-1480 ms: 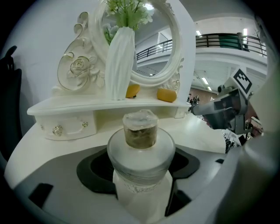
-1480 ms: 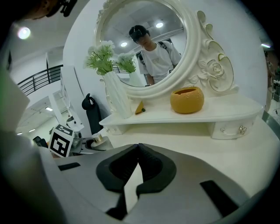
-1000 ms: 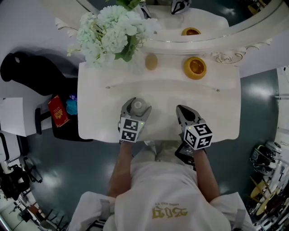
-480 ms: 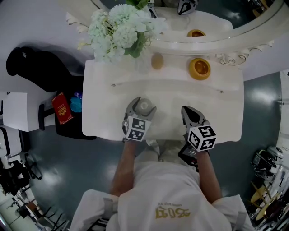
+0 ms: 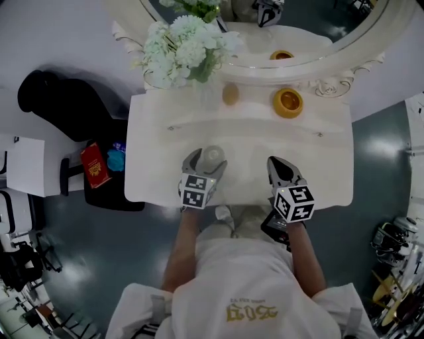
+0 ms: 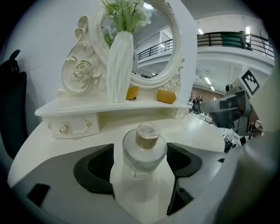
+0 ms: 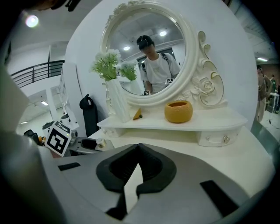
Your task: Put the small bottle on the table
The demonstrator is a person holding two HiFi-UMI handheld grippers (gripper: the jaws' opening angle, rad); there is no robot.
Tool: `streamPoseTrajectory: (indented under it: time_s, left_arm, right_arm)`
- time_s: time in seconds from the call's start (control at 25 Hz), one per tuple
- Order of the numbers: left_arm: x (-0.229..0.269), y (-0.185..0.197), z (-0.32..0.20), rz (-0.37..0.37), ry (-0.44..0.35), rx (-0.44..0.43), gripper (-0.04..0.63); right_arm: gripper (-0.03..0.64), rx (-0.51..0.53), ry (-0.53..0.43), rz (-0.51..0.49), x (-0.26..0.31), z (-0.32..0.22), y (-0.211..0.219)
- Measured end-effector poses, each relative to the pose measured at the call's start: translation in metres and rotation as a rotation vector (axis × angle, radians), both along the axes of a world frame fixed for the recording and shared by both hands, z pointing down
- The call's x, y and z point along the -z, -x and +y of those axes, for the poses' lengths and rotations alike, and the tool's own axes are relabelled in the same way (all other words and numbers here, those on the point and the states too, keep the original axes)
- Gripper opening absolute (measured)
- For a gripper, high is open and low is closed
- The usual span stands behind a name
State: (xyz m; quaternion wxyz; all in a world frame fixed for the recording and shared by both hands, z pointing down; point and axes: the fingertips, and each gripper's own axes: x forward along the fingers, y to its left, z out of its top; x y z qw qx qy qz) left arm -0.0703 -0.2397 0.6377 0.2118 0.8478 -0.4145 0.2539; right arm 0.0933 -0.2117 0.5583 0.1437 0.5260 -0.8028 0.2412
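One small bottle point(image 6: 145, 151) stands between just-opened jaws of the left claw point(image 6: 140, 158); right claw point(image 7: 138, 151) closed.

— Any read on the label of the small bottle point(image 6: 143, 153)?
— Too small and blurred in the left gripper view. From the head view, just the cap; lower body hidden between the jaws of the left gripper point(image 5: 207, 159).
— And at the edges?
— Mirror point(image 5: 311, 16) cut off by the top edge of the head view; flowers point(image 6: 124, 13) clipped at the top of the left gripper view.
— The yellow thing point(image 6: 133, 92) on the shelf point(image 6: 78, 106)?
— Half hidden behind the vase point(image 6: 120, 68); cannot tell what. Print on the red packet point(image 5: 94, 165) beside the worktop point(image 5: 165, 179) also too small to read.
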Motion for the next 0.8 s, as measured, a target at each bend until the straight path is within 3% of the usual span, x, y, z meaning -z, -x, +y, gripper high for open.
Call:
streamPoseTrajectory:
  time_s: [0.12,0.44,0.6,0.8]
  left_arm:
    - [0.014,0.007,0.002,0.043,-0.022,0.031,0.370]
    - [0.047,0.026,0.017,0.066,-0.098,0.057,0.315]
    - [0.061,0.030,0.031,0.066,-0.141,0.045,0.212]
    - [0.080,0.033,0.048,0.072,-0.181,0.035,0.178]
  right_arm:
    - [0.013,-0.006,-0.015,-0.004,0.006,0.003,0.003]
    - [0.012,0.011,-0.069,-0.033,0.025,0.013,0.024]
    - [0.013,0.025,-0.094,-0.044,0.035,0.020,0.034]
    - [0.013,0.049,-0.131,-0.056,0.049,0.030,0.049]
